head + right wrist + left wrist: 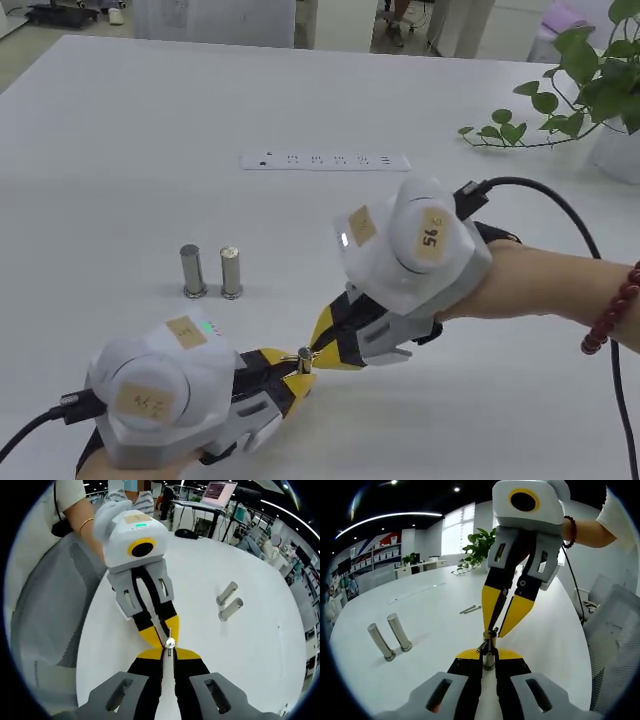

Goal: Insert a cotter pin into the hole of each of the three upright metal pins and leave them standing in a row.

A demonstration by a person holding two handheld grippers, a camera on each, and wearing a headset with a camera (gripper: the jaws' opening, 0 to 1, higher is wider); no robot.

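Two upright metal pins [193, 272] [231, 273] stand side by side on the white table [120, 150]. A third metal pin [489, 656] is lifted off the table, and my left gripper [489, 661] is shut on it. My right gripper [169, 656] is shut on a thin cotter pin [169, 651] whose tip meets the top of the held pin [170, 642]. In the head view both grippers meet tip to tip, the left gripper [288, 376] from the lower left, the right gripper [320, 350] from the right. The joint itself is too small to read.
Two spare cotter pins [470, 609] lie on the table beyond the grippers. A white power strip [325, 160] lies further back. A potted plant [590, 80] stands at the far right corner. A cable [560, 210] trails from the right gripper.
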